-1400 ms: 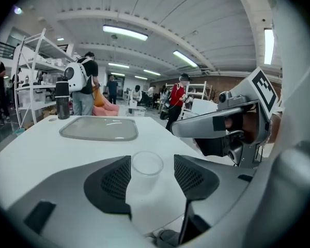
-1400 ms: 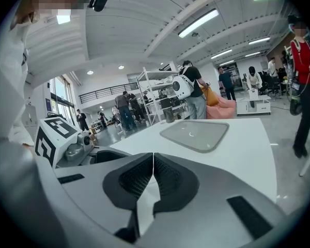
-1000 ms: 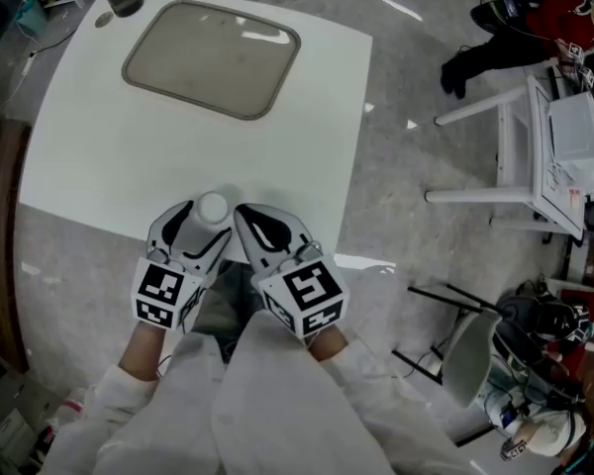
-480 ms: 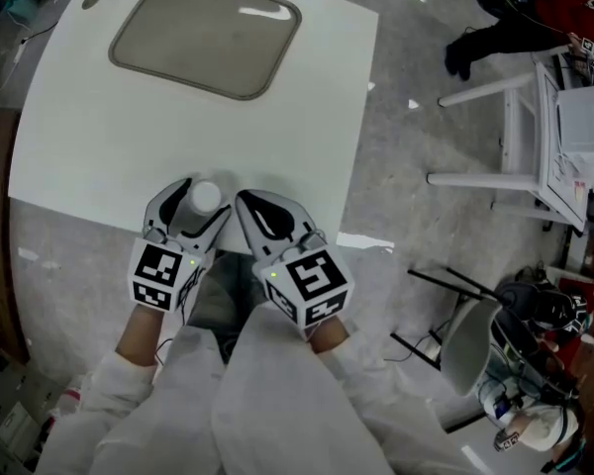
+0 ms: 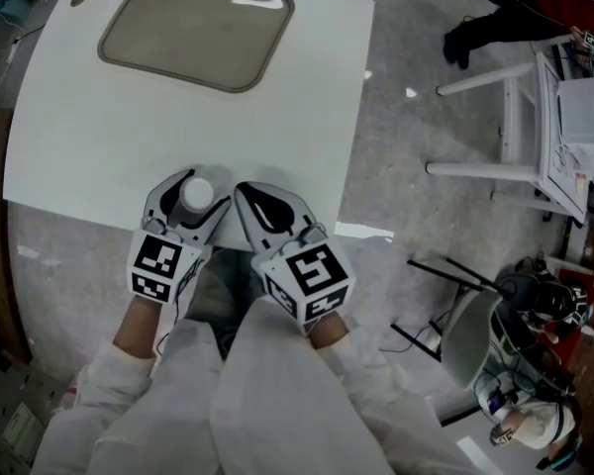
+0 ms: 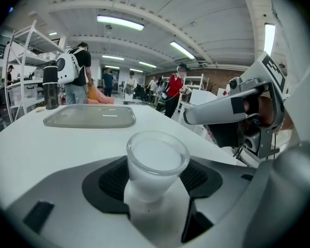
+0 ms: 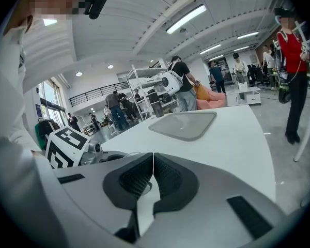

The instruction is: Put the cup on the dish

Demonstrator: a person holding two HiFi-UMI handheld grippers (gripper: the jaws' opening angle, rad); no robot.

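A small frosted white cup (image 5: 197, 192) is held upright in my left gripper (image 5: 192, 200), which is shut on it just over the near edge of the white table (image 5: 307, 117). In the left gripper view the cup (image 6: 156, 161) sits between the dark pads. The dish (image 5: 196, 30), a grey-brown rounded rectangular tray, lies empty at the table's far side, well ahead of the cup; it shows as the dish (image 6: 90, 115) and dish (image 7: 183, 124) in the gripper views. My right gripper (image 5: 246, 196) hovers right beside the left one, shut with nothing in it, its pads (image 7: 168, 175) pressed together.
A dark tumbler (image 6: 51, 87) stands at the table's far left corner beyond the dish. To the right of the table are a white rack (image 5: 540, 137) and a black stool (image 5: 470, 339) on the floor. Several people stand in the background.
The left gripper with the cup has drifted slightly left along the near table edge. Both grippers keep their states; the head view has shifted a little.
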